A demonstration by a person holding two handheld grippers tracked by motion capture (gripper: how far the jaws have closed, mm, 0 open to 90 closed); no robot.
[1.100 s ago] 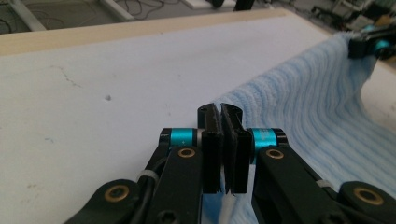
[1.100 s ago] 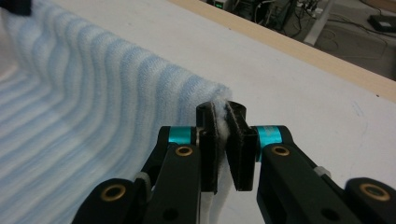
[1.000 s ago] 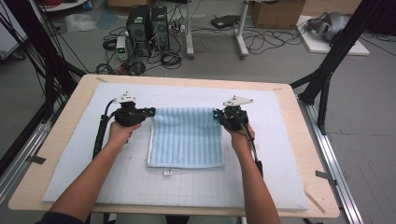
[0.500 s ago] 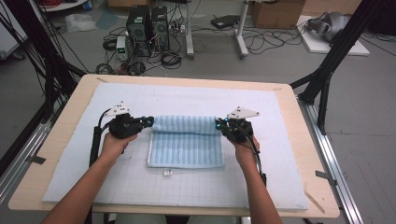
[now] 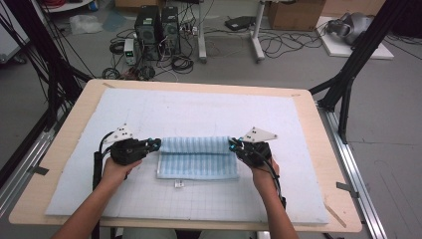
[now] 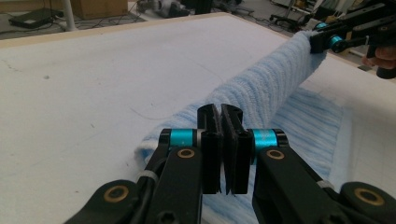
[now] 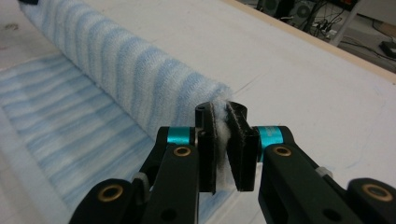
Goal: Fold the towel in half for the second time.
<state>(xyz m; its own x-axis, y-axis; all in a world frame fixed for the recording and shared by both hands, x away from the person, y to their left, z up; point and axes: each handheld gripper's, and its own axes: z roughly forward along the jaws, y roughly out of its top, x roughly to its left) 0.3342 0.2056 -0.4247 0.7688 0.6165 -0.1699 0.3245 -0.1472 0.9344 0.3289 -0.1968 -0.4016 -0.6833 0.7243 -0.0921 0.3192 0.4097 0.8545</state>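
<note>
Blue striped towel [image 5: 197, 158] lies between your two tongs on the white mat [image 5: 199, 112] of the desk [image 5: 326, 137], its far edge now lifted and carried toward you. A second ago that edge lay farther off and the towel was spread nearly full; now it is about half as deep, with a rounded fold hanging between the tongs. Your left tongs [image 6: 221, 116] are pressed together on the left corner of that edge, and your right tongs [image 7: 220, 116] pinch the right corner, white pile showing between the jaws. It looks like a fold in half, well along: lay the held edge on the near edge below your tongs.
</note>
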